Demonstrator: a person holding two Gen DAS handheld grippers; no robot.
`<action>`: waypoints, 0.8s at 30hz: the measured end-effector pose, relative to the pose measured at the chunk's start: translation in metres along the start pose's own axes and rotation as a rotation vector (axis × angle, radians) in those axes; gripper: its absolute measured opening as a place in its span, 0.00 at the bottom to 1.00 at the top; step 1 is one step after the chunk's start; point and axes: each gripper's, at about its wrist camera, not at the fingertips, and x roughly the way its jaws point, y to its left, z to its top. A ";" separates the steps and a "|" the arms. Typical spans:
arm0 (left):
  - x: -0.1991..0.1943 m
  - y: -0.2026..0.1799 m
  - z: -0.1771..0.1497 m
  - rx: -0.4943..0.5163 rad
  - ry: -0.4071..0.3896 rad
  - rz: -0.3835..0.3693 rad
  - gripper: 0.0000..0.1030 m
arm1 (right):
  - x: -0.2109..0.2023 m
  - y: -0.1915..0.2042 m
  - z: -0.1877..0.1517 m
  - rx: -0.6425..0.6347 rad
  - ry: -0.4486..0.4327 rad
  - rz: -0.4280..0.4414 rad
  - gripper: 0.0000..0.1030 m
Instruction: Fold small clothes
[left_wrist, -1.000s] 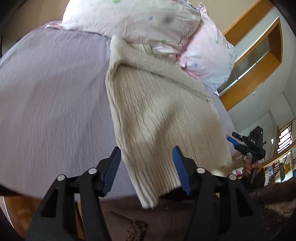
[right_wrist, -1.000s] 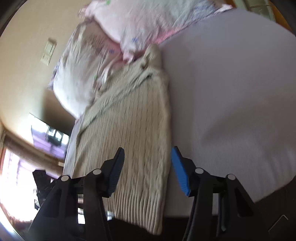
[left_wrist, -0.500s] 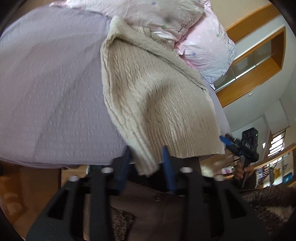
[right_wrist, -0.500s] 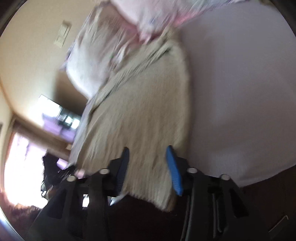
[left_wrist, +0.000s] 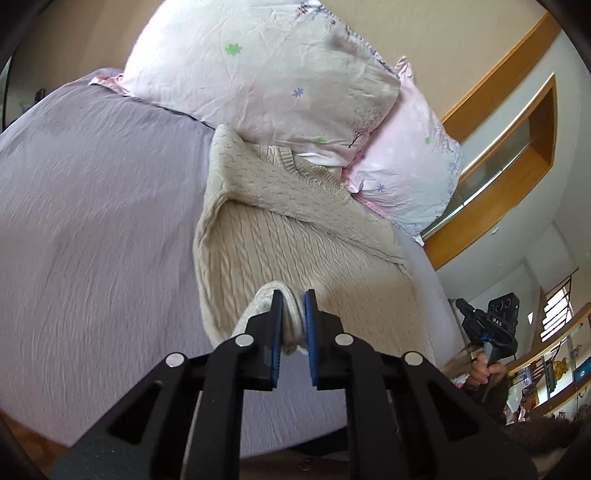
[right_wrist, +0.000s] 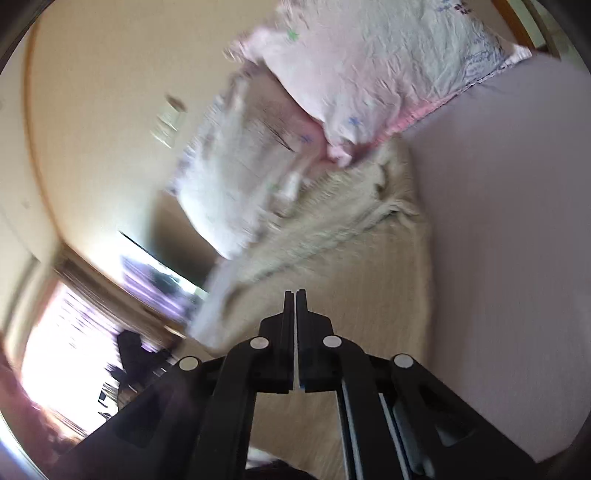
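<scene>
A second before, both pairs of fingers had stood apart over the near hem of the sweater (left_wrist: 295, 236), which lay flat on the bed (left_wrist: 92, 229) with its collar end against the pillows (left_wrist: 258, 81). By this moment the left gripper (left_wrist: 293, 306) had clamped its blue-lined fingers (left_wrist: 277, 321) on the hem at its own corner, and a bunch of knit stood pinched between them, lifted off the sheet. The right gripper (right_wrist: 295, 306) had also drawn its fingers together; in its blurred view they met with almost no gap, the sweater lay close beneath them, and whether any knit was caught there could not be made out. The rest of the sweater lay spread on the bed toward the pillows. That change likely meant the grasping step was over and the fold could begin: the hem would probably be carried up and over toward the collar, provided both corners were truly held.
</scene>
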 end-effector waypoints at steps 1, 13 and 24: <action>0.003 -0.003 0.002 0.015 0.006 0.003 0.11 | 0.001 0.000 0.002 -0.012 0.042 -0.052 0.08; 0.019 -0.002 0.008 0.015 0.013 -0.037 0.11 | 0.002 -0.024 -0.061 0.054 0.294 -0.214 0.40; 0.013 0.000 0.034 0.038 -0.069 -0.007 0.04 | -0.001 -0.011 -0.044 0.056 0.132 0.070 0.08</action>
